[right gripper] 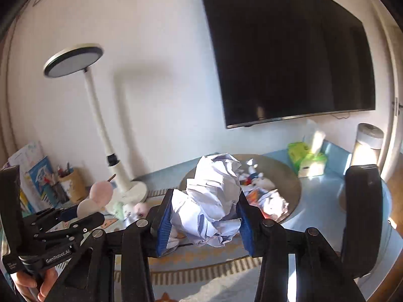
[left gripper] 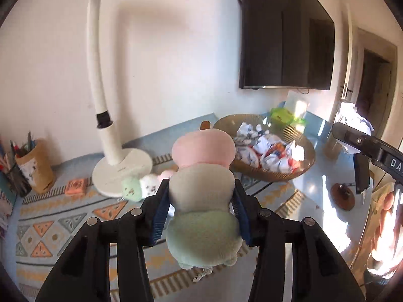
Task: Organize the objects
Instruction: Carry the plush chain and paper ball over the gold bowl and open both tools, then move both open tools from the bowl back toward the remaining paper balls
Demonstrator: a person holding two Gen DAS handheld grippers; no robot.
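My left gripper [left gripper: 201, 188] is shut on a plush toy [left gripper: 201, 173] made of a pink, a cream and a green ball, its blue pads [left gripper: 160, 214] pressing the cream middle. It hangs above the patterned mat. In the right wrist view my right gripper [right gripper: 206, 196] is shut on a crumpled white paper ball [right gripper: 214, 201], held above the table in front of a round woven basket [right gripper: 294, 183]. The basket [left gripper: 299, 171] holds several crumpled papers [left gripper: 267, 151]. A second small plush [left gripper: 141, 187] lies by the lamp base. Each gripper shows in the other's view: the right gripper [left gripper: 348, 148], the left gripper [right gripper: 73, 212].
A white desk lamp [left gripper: 121, 168] stands at the back left, with a paper pencil holder [left gripper: 35, 168] and an orange box [left gripper: 75, 187] beside it. A dark wall screen [right gripper: 289, 50] hangs above. A green tissue pack [right gripper: 304, 156] and a white cylinder [right gripper: 367, 146] stand behind the basket.
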